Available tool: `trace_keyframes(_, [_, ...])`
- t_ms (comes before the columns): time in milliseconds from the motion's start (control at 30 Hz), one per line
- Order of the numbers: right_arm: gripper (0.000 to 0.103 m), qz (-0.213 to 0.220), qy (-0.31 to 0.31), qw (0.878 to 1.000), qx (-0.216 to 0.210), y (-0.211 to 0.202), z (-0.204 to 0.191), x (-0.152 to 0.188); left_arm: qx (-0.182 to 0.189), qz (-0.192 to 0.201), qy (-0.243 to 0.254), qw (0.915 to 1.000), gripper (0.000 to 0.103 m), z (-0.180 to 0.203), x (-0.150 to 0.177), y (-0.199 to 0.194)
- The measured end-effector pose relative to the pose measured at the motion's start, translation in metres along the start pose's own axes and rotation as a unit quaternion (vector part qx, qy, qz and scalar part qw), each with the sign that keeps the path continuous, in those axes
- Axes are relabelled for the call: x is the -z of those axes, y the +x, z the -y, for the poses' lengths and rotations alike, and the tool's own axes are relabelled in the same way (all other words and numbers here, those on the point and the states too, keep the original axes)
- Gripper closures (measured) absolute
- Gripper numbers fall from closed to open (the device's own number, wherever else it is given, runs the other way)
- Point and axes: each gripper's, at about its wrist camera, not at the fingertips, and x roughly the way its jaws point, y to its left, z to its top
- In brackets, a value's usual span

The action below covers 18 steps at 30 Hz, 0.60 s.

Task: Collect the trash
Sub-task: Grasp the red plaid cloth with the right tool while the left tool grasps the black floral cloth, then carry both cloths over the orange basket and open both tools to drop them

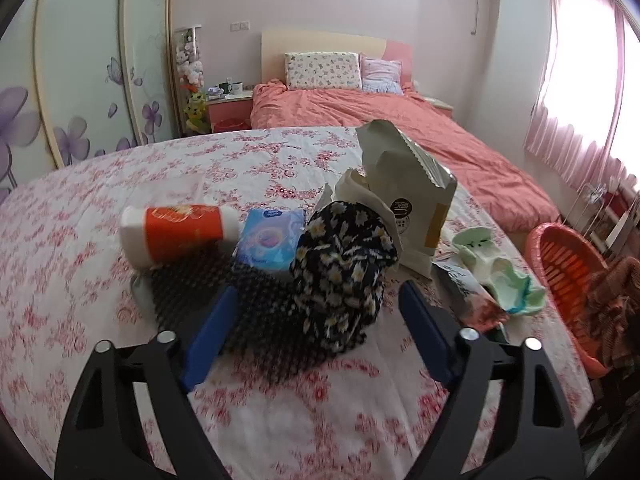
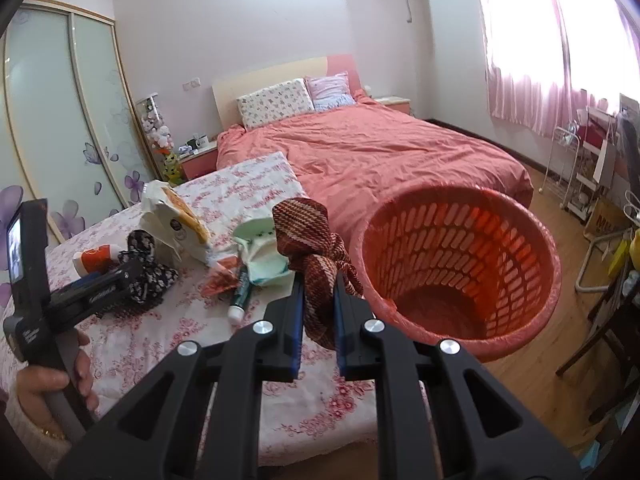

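Right gripper (image 2: 316,300) pinches brown-striped knit cloth (image 2: 316,248), just beside orange slotted plastic basket (image 2: 516,248); carry over rim before release. Left gripper (image 1: 320,316) spread around black floral cloth (image 1: 344,268), left of basket.

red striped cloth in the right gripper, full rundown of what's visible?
The striped cloth looks like a knit in dark red and cream, bunched and knotted. The right gripper pinches its lower part between blue pads; the upper lobe stands above the fingers and a tail hangs below. It is held off the floral tabletop, beside the orange basket, not inside it.
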Motion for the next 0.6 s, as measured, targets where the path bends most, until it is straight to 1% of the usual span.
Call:
trace_keyframes(133, [0.089,-0.008,0.005,1.0,0.0,0.004,0.003,0.004,-0.002,-0.01,0.002,0.9999,0.036,0.003,-0.003,0.01])
trace_keyframes(167, [0.089,-0.01,0.005,1.0,0.0,0.005,0.003,0.005,-0.003,-0.01,0.001,0.9999,0.04,0.002,-0.003,0.011])
trace_keyframes(200, [0.089,-0.011,0.006,1.0,0.0,0.005,0.004,0.006,-0.003,-0.011,0.001,0.9999,0.049,0.002,-0.003,0.012])
trace_keyframes(233, [0.089,-0.013,0.006,1.0,0.0,0.006,0.004,0.007,-0.001,-0.012,0.001,0.9999,0.055,0.002,-0.004,0.013])
trace_keyframes(300, [0.089,-0.016,0.009,1.0,0.0,0.007,0.006,0.007,0.003,-0.014,0.001,0.9999,0.078,0.001,-0.005,0.013])
trace_keyframes(367, [0.089,-0.02,0.012,1.0,-0.002,0.008,0.006,0.009,0.009,-0.01,0.0,0.9999,0.086,0.0,-0.005,0.011])
trace_keyframes(433, [0.089,-0.021,0.014,1.0,-0.003,0.008,0.006,0.009,0.01,-0.001,0.002,0.9999,0.09,0.001,-0.005,0.007])
trace_keyframes(600, [0.089,-0.018,0.013,1.0,-0.005,0.004,0.004,0.008,0.014,0.018,-0.006,0.9997,0.093,-0.004,-0.006,-0.01])
